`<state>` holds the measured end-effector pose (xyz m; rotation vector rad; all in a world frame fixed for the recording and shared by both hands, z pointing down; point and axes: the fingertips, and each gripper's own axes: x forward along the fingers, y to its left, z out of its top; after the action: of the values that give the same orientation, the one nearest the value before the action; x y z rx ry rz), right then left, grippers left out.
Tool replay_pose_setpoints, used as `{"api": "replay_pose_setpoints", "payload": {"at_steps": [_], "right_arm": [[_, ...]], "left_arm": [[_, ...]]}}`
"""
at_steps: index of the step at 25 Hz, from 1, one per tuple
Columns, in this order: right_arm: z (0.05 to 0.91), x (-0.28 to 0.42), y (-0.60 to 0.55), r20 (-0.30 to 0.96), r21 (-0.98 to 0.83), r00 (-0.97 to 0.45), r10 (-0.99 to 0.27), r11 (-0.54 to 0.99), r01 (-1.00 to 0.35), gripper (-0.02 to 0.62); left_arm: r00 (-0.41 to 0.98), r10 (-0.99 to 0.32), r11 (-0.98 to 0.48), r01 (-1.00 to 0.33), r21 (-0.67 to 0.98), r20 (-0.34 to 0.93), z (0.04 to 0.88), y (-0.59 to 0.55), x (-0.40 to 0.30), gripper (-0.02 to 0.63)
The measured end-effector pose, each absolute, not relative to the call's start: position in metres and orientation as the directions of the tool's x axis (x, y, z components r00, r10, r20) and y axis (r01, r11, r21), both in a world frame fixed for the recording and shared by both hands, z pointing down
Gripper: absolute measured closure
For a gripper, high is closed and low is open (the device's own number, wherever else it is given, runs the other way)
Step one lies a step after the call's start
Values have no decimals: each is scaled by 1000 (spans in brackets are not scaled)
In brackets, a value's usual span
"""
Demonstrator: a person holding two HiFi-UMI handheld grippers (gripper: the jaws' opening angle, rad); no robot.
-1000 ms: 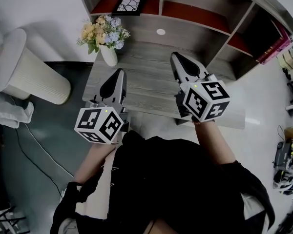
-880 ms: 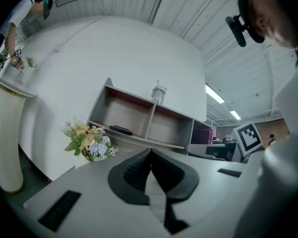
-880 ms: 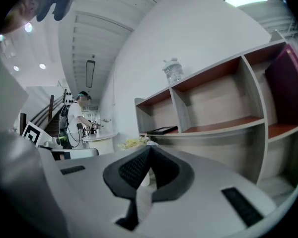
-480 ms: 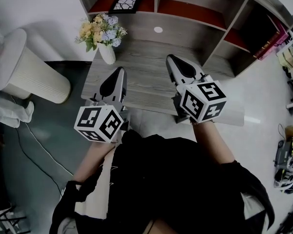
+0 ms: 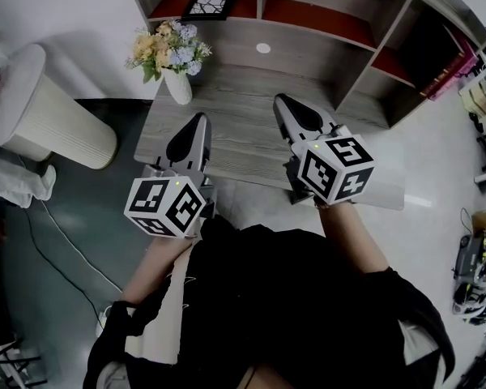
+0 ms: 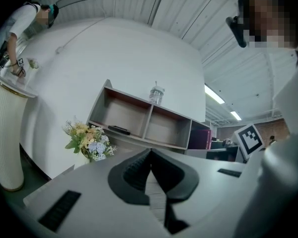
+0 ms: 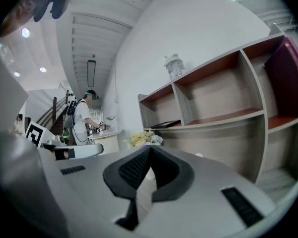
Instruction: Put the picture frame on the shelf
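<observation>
Found the picture frame lying flat in the left compartment of the shelf, close to the front lip. Noted the left tongs and right tongs both pressed together, nothing between the jaws, held low over the tabletop and well apart from the frame. Judged the placement done. Flagged two hazards: tipping the vase of flowers by a leftward swing of the left tongs; nudging the frame off the lip by any further reach into that compartment.
</observation>
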<state>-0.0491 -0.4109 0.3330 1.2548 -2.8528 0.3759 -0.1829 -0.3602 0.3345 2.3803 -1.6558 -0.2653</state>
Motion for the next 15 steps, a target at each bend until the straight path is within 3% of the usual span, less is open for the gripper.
{"api": "replay_pose_setpoints", "payload": {"at_steps": [15], "right_arm": [[334, -51, -405, 106, -200, -687, -719, 662, -723, 592]], "left_arm": [[341, -940, -334, -899, 282, -25, 331, -355, -183, 595]]}}
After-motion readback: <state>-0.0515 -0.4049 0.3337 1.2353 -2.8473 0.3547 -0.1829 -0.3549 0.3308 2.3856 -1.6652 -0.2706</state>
